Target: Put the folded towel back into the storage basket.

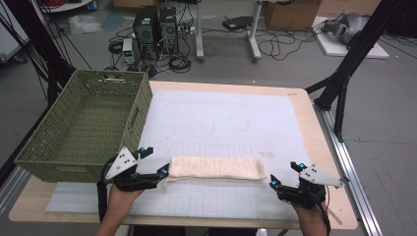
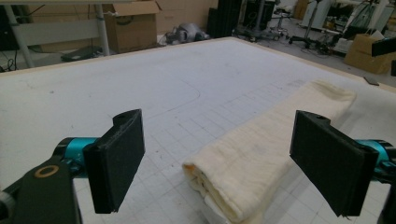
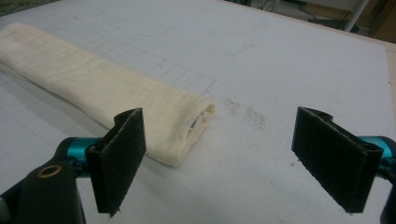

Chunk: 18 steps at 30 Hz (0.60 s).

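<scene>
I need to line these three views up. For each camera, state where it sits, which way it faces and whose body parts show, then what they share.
High view: above the person's side, facing forward and down at the table; both forearms, left gripper, right gripper.
Left gripper view: on that gripper, along its open jaws at the folded cloth.
Right gripper view: likewise, at the cloth's other end.
Shared: cloth, white gridded mat.

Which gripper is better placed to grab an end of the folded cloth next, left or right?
Probably the left. The left gripper stands open with the folded cloth end already between its jaws. The right gripper is also open, but the cloth's other end lies just ahead of it, off toward one jaw.
</scene>
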Each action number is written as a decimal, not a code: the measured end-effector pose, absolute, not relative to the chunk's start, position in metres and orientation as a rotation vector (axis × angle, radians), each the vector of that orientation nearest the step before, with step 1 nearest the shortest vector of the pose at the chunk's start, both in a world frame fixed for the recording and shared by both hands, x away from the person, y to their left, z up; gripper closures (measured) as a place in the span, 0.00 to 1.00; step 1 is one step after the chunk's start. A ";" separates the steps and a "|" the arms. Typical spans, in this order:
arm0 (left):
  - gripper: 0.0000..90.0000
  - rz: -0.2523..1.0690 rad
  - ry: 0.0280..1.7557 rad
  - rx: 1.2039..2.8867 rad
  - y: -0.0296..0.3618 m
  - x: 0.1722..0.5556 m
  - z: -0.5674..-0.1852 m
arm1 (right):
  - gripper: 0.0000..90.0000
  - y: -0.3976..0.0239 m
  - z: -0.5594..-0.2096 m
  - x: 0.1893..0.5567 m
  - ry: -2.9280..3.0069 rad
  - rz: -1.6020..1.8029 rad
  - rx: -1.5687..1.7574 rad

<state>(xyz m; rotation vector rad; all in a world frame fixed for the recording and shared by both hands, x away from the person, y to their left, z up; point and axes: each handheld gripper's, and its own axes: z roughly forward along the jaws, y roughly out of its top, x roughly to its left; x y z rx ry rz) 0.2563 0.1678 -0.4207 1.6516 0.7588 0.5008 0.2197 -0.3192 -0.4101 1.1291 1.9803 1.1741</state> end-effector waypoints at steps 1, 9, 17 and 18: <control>0.20 0.502 0.759 1.653 0.167 0.256 -0.421 | 0.18 -0.320 -0.410 0.220 1.980 1.175 1.134; 0.21 0.491 0.760 1.662 0.163 0.256 -0.422 | 0.18 -0.323 -0.410 0.221 1.966 1.196 1.137; 0.21 0.477 0.766 1.663 0.161 0.258 -0.423 | 0.18 -0.325 -0.409 0.223 1.979 1.168 1.121; 0.21 0.475 0.769 1.666 0.161 0.258 -0.423 | 0.18 -0.325 -0.409 0.223 1.979 1.168 1.121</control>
